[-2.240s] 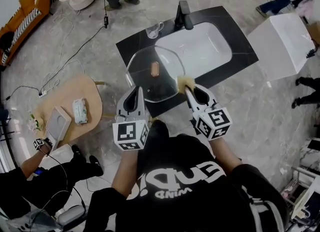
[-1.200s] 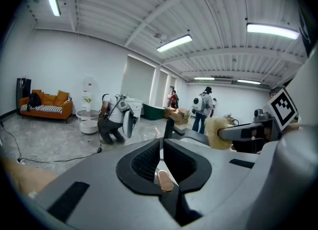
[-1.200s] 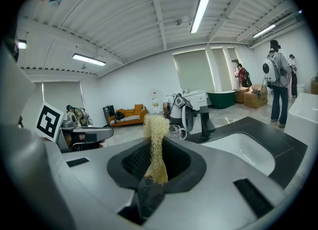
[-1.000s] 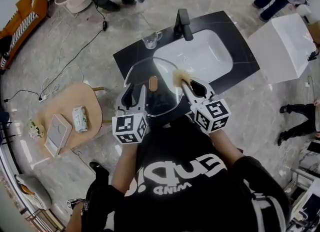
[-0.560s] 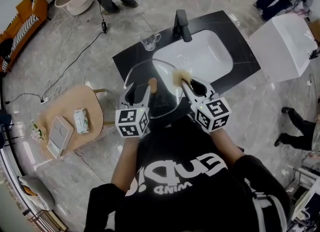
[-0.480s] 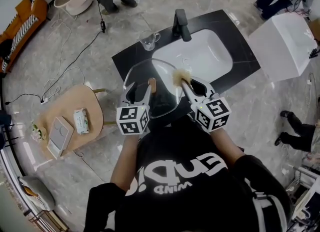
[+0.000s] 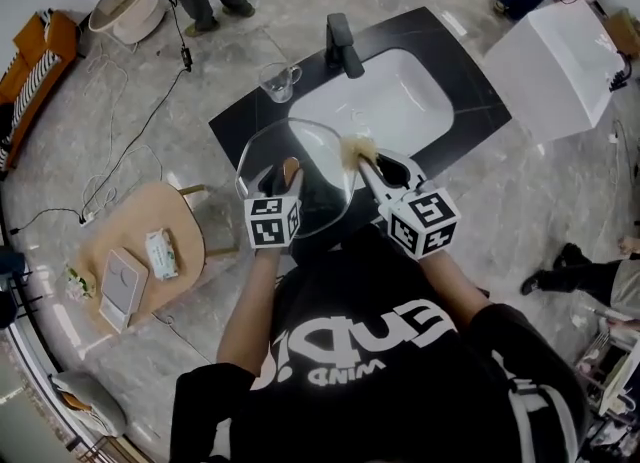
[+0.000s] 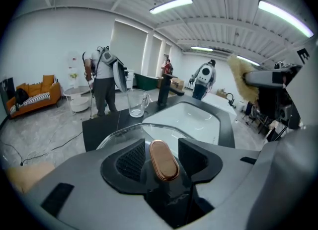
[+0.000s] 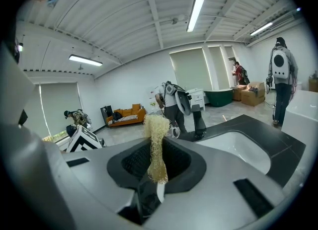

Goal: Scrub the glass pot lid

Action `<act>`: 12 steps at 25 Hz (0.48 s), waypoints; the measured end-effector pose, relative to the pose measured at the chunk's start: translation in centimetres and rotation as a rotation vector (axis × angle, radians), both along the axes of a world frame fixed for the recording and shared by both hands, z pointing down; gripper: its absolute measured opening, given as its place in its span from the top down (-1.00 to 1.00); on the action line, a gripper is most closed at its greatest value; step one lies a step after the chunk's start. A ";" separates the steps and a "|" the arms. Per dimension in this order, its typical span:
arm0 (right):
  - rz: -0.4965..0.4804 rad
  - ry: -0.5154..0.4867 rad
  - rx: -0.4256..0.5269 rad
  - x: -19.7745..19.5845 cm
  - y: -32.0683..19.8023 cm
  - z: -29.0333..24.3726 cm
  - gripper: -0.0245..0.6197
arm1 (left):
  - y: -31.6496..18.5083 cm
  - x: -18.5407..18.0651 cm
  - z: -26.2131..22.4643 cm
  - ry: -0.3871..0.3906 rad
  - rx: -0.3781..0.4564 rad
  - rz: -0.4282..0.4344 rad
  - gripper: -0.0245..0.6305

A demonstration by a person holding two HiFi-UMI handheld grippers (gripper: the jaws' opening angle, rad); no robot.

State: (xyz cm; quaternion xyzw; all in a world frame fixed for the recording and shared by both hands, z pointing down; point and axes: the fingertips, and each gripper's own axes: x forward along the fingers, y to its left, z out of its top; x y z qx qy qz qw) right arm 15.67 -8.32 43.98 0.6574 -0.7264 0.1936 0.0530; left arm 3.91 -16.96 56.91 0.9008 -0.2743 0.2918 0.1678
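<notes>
The glass pot lid (image 7: 322, 163) lies flat on the black counter, overlapping the sink's near-left rim. Its copper handle (image 7: 289, 168) stands up between the jaws of my left gripper (image 7: 283, 179), tilted down over the lid. In the left gripper view the handle (image 8: 163, 160) sits between the pads with a sliver of gap; those jaws have just been opening and stand open. My right gripper (image 7: 366, 164) is shut on a straw-coloured scrubber (image 7: 352, 151) at the lid's right edge. The scrubber (image 9: 156, 144) hangs from its closed jaws.
The white sink (image 7: 400, 101) with a black faucet (image 7: 340, 43) is set in the black counter (image 7: 235, 123). A glass mug (image 7: 275, 81) stands at the back left. A wooden side table (image 7: 190, 221) is left, a white box (image 7: 550, 56) right. People stand around.
My left gripper has moved forward and down from the lid's near rim to sit over the handle, and its jaws have widened. The right gripper and scrubber have stayed put.
</notes>
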 end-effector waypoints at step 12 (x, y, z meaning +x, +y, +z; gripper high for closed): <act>0.023 -0.016 -0.014 0.4 0.3 0.6 0.78 | -0.1 0.5 2.4 -0.043 -0.048 0.038 0.30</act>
